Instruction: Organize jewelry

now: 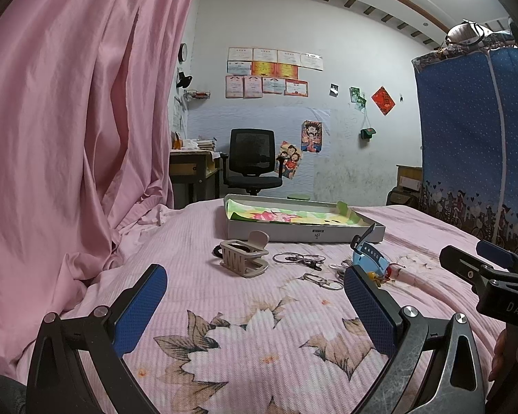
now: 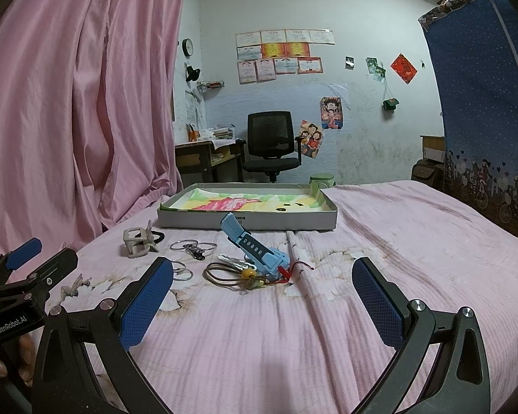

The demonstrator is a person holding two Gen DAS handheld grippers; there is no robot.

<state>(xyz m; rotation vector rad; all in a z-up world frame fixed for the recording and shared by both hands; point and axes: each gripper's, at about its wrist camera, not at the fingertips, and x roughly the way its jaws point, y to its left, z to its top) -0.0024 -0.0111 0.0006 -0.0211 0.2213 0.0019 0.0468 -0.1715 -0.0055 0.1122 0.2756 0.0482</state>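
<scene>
On the pink bedspread lie a beige hair claw (image 1: pixel 244 254) (image 2: pixel 137 238), silver bangles (image 1: pixel 298 258) (image 2: pixel 193 245), a light blue watch (image 1: pixel 369 257) (image 2: pixel 255 241) and a brown cord with a yellow bead (image 2: pixel 238 274). Behind them sits a shallow grey box (image 1: pixel 304 233) (image 2: pixel 248 220) lined with colourful paper. My left gripper (image 1: pixel 255 296) is open, low over the bed, short of the claw and bangles. My right gripper (image 2: pixel 262 289) is open too, a little short of the cord and watch. Nothing is between either pair of fingers.
A pink curtain (image 1: pixel 69 120) hangs along the left side of the bed. A blue fabric wardrobe (image 1: pixel 476 120) stands at the right. Beyond the bed are a black office chair (image 1: pixel 252 158) and a desk (image 1: pixel 193 165). A hand (image 2: pixel 10 355) shows at the left gripper's handle.
</scene>
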